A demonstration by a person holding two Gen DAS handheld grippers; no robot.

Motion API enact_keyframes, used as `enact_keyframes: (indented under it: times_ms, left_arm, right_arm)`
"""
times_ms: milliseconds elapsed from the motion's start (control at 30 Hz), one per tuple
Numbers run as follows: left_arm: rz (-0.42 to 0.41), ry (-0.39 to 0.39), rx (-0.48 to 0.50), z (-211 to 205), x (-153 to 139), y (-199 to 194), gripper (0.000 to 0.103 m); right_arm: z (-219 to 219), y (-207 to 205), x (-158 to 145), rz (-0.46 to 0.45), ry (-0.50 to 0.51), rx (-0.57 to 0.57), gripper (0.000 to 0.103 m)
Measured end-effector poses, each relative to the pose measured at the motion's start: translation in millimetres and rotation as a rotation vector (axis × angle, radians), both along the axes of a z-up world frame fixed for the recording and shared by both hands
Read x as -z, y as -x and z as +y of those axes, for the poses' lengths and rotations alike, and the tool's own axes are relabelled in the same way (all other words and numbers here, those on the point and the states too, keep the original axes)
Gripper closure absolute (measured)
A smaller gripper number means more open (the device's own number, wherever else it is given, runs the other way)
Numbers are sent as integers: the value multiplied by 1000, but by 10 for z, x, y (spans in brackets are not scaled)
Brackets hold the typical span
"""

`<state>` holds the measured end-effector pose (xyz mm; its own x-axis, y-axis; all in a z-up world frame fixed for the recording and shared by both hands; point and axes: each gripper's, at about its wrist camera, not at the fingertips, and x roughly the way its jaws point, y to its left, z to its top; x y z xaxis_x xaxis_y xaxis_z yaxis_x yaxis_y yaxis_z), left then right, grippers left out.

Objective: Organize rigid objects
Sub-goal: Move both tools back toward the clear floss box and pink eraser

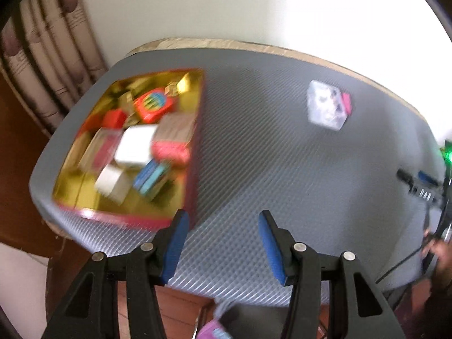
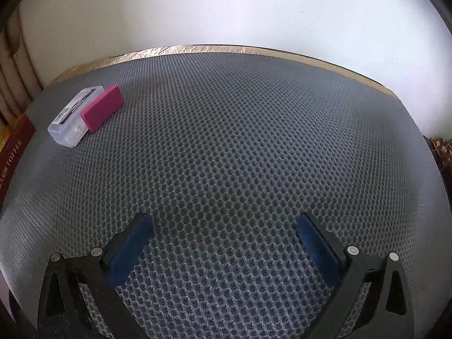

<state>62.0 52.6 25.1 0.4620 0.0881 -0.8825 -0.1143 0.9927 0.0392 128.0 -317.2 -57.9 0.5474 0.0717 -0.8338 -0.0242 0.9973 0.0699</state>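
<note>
A red box with a gold inside [image 1: 195, 152] sits on the left of the grey mat [image 1: 268, 169] and holds several small boxes, among them a white one [image 1: 135, 147] and a red one [image 1: 154, 104]. A clear plastic case [image 1: 326, 107] and a pink block [image 1: 347, 103] lie side by side on the mat to the right. My left gripper [image 1: 223, 217] is open and empty above the mat's near edge, beside the red box's corner. In the right wrist view my right gripper [image 2: 226, 223] is open and empty over the mat [image 2: 240, 147]; the clear case [image 2: 75, 115] and pink block [image 2: 103, 107] lie far left.
The left wrist view is blurred by motion. A white wall stands behind the table, a curtain [image 1: 48, 56] at the left. The right gripper's frame [image 1: 423, 192] and a hand show at the right edge. A dark red box side [image 2: 14, 147] shows at the left edge.
</note>
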Motion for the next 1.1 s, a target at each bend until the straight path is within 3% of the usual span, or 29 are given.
enact_keyframes:
  times_ms: [267,500,600,800,933,1100]
  left_arm:
    - [-14,2,120,-486,-71,-710,50]
    - [-39,-108,331,-1027,31,-1255,50]
    - [-32,-104,381,-1143,94,-1454,50]
    - [33,-86,425,-1276,270,-1764,50]
    - [75,-27,481,-1362,351,-1874,50]
    - [76,-88,516,-1462,413,-2004,49]
  right_arm:
    - [68,72,-27,-12,-16,-14,1]
    - [46,165,-66,-28,-54,-40,1]
    - [31,199,-87,-33,-71,-50,1]
    - [39,172,-100,-36,-87,-67,1]
    - [0,213,-118,-36,-97,-71,1]
    - [17,135,-65,-36,-106,-81,1]
